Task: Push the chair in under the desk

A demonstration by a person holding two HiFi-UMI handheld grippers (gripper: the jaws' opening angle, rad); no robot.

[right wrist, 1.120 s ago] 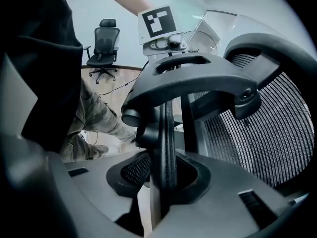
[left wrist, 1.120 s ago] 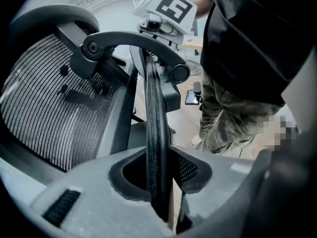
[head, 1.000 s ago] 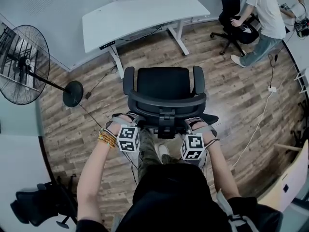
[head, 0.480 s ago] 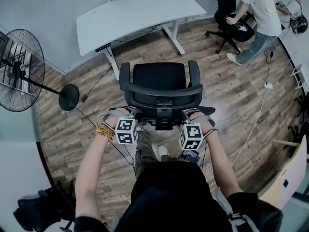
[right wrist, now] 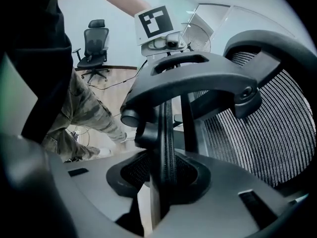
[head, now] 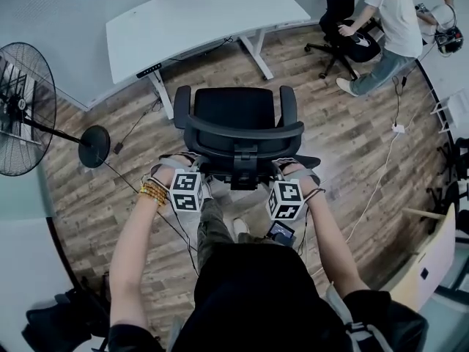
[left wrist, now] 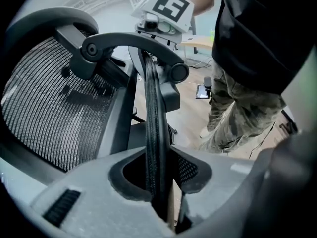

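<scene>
the chair (head: 238, 119) is seen in the middle of the head view, its seat turned toward the desk (head: 198, 17) at the top of the frame. the two are well apart, and no part of the chair is yet under the desktop. the left gripper (left wrist: 157, 182) is clamped on the thin black backrest rim (left wrist: 153, 123), and the right gripper (right wrist: 166, 182) is clamped on the same rim at its other side. the desk is set askew to the chair, so an armrest (head: 288, 105) could be driven against a desk leg (head: 258, 50) if the line is not corrected. the castors could be caught by the cable (head: 138, 127) lying on the floor near the desk's left end. if one side is pushed harder, the seat may be swivelled and the narrow rim slid out of the jaws.
</scene>
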